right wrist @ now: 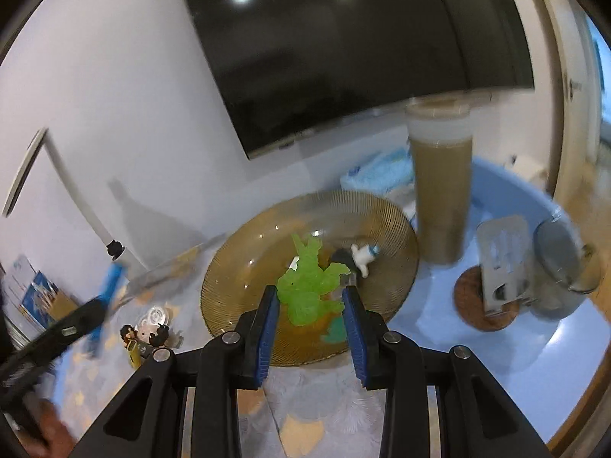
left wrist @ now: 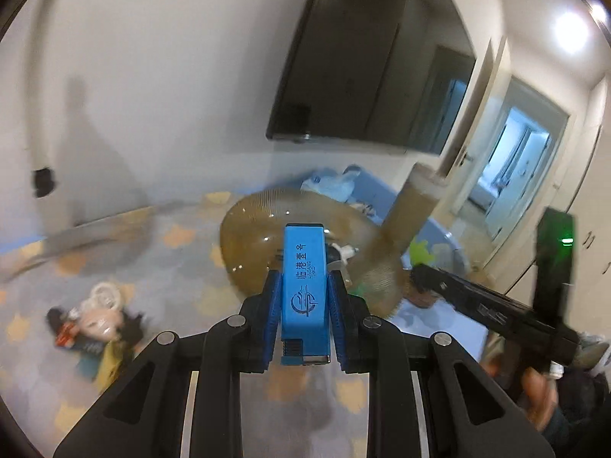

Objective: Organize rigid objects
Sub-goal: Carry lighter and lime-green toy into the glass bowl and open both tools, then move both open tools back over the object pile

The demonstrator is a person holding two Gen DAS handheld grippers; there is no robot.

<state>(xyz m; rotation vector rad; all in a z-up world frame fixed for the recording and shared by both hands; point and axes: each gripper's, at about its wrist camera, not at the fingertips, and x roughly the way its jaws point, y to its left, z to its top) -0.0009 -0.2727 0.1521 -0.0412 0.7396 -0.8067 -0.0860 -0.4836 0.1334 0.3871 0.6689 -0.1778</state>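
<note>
So both grippers have something in them and both are up off the floor mat (right wrist: 324, 412), which reads to me as the carry step of the sorting job. The left gripper (left wrist: 304, 286) is clamped tight on a blue lighter (left wrist: 304, 290), long side running out along the fingers, printed face toward the camera. The right gripper (right wrist: 310, 297) is pinching a translucent green toy figure (right wrist: 310, 286) between its blue pads; the limbs stick out past the jaws, so it's a bit of an awkward hold. Both loads hang over or just in front of the amber ribbed glass plate (right wrist: 236, 278), which already has a small white and grey figure (right wrist: 361, 255) lying in it. A tall amber tumbler (right wrist: 441, 194) stands just beside the plate, and off to the left on the mat there's a little pile of cartoon trinkets (right wrist: 151, 330). My guess is the plate is the drop spot, so next up is lowering each piece over a bare patch of the plate and letting go gently. Mind the tumbler: it looks tippy, and the frames are blurry.
</note>
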